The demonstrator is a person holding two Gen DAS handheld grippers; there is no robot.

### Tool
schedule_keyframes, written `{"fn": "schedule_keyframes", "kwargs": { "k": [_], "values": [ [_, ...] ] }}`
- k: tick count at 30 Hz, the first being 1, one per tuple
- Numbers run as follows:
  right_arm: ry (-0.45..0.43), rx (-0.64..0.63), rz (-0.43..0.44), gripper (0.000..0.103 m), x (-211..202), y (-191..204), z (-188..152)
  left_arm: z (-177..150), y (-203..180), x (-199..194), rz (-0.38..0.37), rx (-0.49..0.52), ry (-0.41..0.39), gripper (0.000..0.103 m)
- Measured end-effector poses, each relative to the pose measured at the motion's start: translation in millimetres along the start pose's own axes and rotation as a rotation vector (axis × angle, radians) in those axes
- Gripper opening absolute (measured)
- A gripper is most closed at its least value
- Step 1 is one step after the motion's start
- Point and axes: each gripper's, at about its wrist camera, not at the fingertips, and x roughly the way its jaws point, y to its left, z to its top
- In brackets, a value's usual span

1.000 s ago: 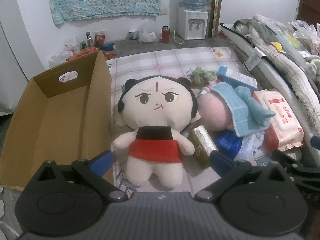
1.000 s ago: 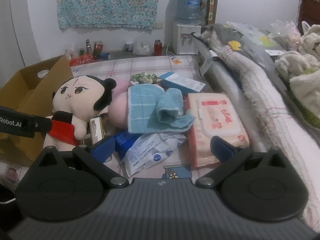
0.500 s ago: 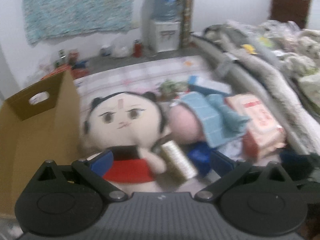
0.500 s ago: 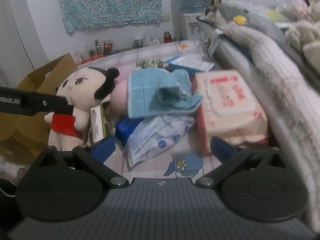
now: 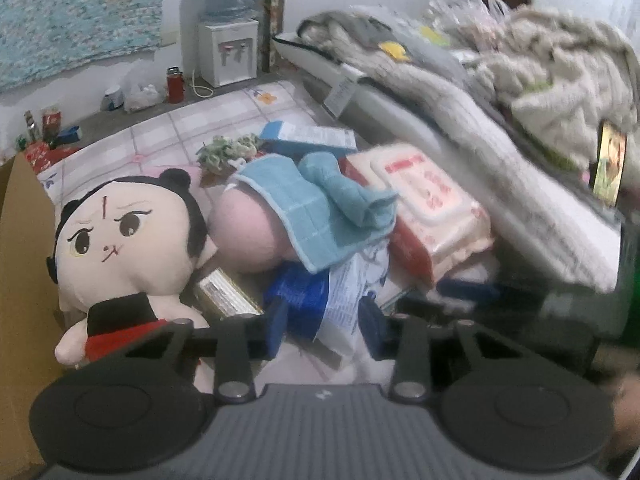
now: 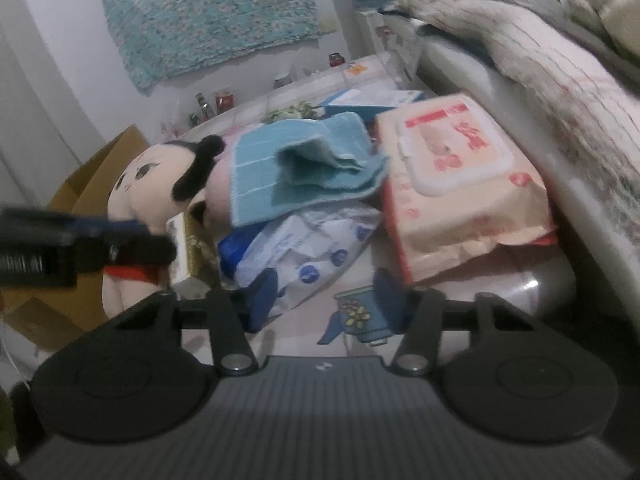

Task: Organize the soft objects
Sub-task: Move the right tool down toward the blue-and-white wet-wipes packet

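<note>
Checked mat bears a cream, black-haired doll (image 5: 120, 240); both half-closing claws grip nothing.

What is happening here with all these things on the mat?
A person is sorting a pile on the floor mat with two handheld grippers. The left gripper hangs over a blue and white packet, beside a doll. The right gripper hangs low over the mat, next to the same packet and a pack of wipes. Both have just been closing, but neither presses on anything. A blue towel lies on a pink toy. A cardboard box waits at the left.
</note>
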Motion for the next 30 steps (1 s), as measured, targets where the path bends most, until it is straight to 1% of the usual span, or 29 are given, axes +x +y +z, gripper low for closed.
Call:
{"fn": "schedule_keyframes", "kwargs": {
  "k": [3, 5, 7, 8, 10, 12, 15, 20, 22, 23, 25, 26, 27, 29, 30],
  "values": [
    [0.006, 0.067, 0.028, 0.045, 2.4, -16.3, 1.8, -6.0, -4.3, 3.1, 0.026, 0.048, 0.021, 0.039],
    [0.017, 0.111, 0.061, 0.046, 6.1, -24.5, 3.4, -8.4, -5.3, 5.0, 0.038, 0.069, 0.024, 0.044],
    [0.033, 0.147, 0.089, 0.047, 11.1, -29.4, 5.0, -8.3, -5.7, 5.5, 0.055, 0.088, 0.023, 0.061],
    [0.037, 0.163, 0.098, 0.048, 13.1, -30.9, 5.4, -7.7, -6.1, 5.4, 0.072, 0.095, 0.021, 0.064],
    [0.051, 0.205, 0.127, 0.052, 18.4, -35.1, 7.2, -5.5, -8.7, 6.8, 0.09, 0.116, 0.015, 0.076],
    [0.054, 0.247, 0.152, 0.06, 22.8, -38.3, 9.0, -1.3, -14.5, 10.8, 0.067, 0.161, 0.021, 0.082],
    [0.049, 0.293, 0.184, 0.063, 26.6, -40.9, 11.8, 4.2, -24.7, 23.0, 0.044, 0.227, 0.023, 0.085],
    [0.07, 0.383, 0.255, 0.064, 38.7, -49.6, 16.8, 10.3, -36.0, 56.9, 0.017, 0.304, 0.091, 0.085],
    [0.082, 0.406, 0.28, 0.065, 45.2, -51.9, 18.5, 10.9, -39.3, 68.4, 0.025, 0.323, 0.115, 0.084],
    [0.089, 0.416, 0.286, 0.065, 49.3, -52.6, 18.9, 11.1, -40.9, 74.9, 0.041, 0.33, 0.129, 0.083],
    [0.1, 0.439, 0.3, 0.065, 56.0, -55.1, 19.4, 10.9, -43.2, 85.1, 0.066, 0.34, 0.151, 0.076],
    [0.102, 0.454, 0.308, 0.065, 57.9, -56.7, 19.5, 11.0, -43.7, 89.0, 0.074, 0.342, 0.162, 0.074],
    [0.102, 0.467, 0.313, 0.065, 58.8, -58.4, 19.9, 11.1, -44.4, 94.1, 0.085, 0.339, 0.178, 0.069],
    [0.089, 0.471, 0.311, 0.065, 58.0, -60.6, 19.9, 10.7, -48.0, 99.6, 0.134, 0.358, 0.179, 0.062],
    [0.08, 0.47, 0.307, 0.065, 55.9, -61.3, 19.9, 10.1, -50.2, 100.9, 0.151, 0.373, 0.175, 0.054]
  ]
}}
